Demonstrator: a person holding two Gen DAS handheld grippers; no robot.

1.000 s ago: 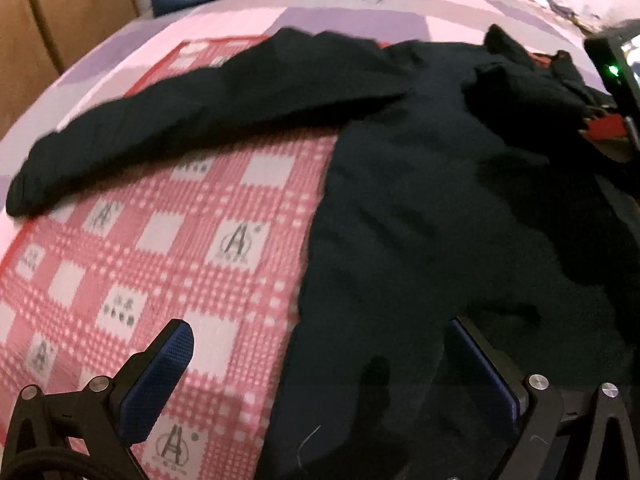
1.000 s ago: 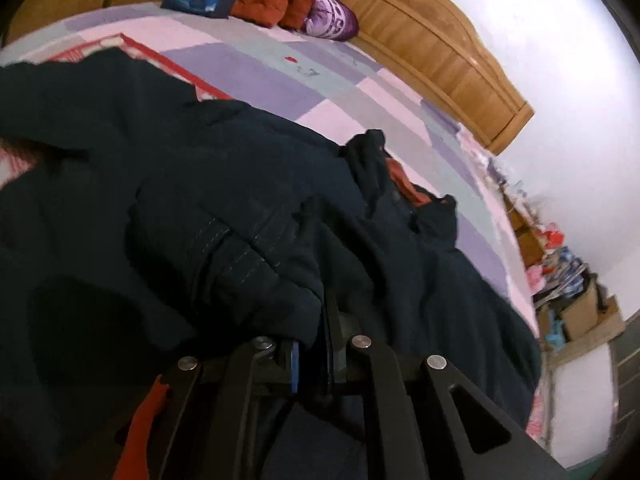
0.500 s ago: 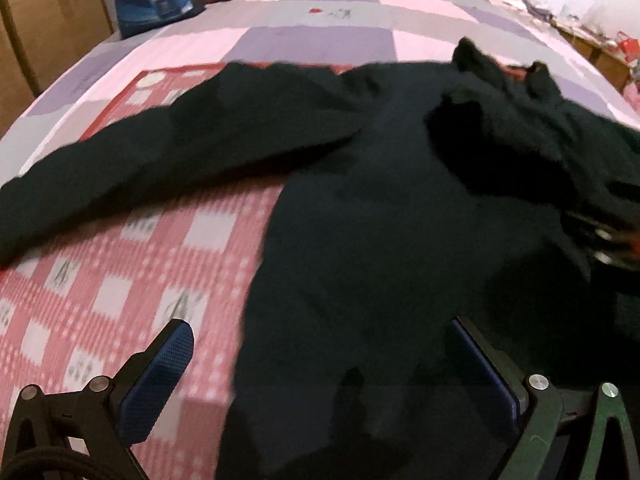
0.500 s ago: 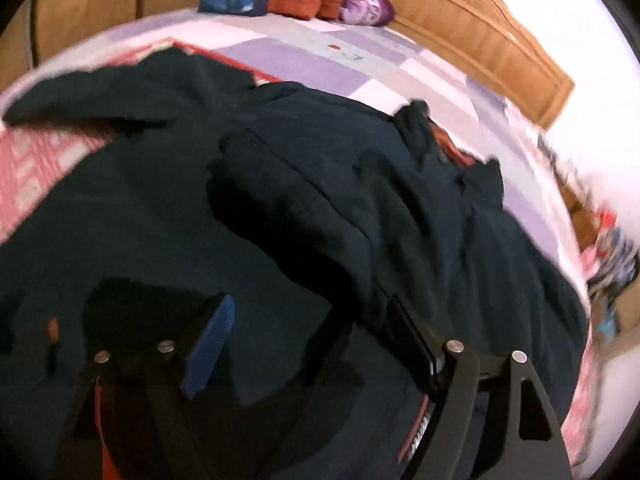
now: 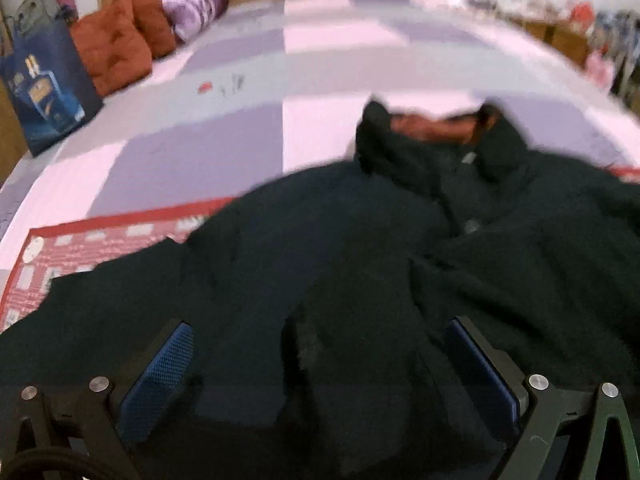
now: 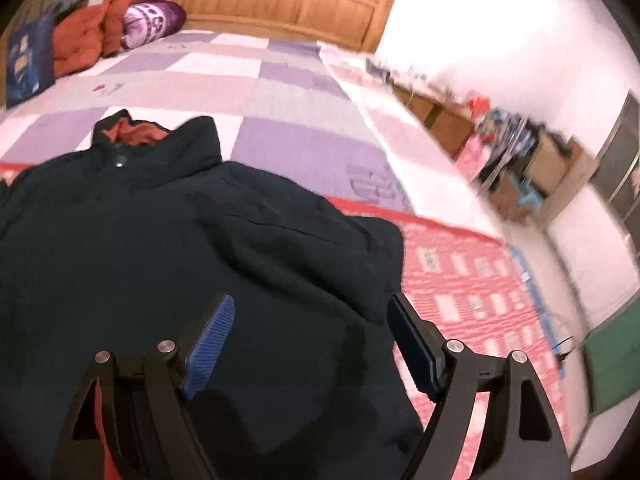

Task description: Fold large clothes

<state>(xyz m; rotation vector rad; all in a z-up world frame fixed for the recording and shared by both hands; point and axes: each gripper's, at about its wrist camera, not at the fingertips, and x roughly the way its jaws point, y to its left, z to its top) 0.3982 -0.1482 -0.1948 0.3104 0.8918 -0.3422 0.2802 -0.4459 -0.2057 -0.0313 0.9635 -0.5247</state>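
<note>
Both grippers, left (image 5: 316,364) and right (image 6: 310,340), hang released, empty, over the dark jacket (image 6: 160,248); 1 sleeve (image 6: 320,240) lies folded in, body folds remain.

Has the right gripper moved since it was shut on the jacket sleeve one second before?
Yes. The right gripper let go and swung toward the jacket's right edge; the headboard shifted leftward in view.

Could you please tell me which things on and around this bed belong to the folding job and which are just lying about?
Job:
dark jacket
red checked mat beneath it
left gripper
right gripper

Lying about:
orange cushions
purple pillow
blue bag
</note>
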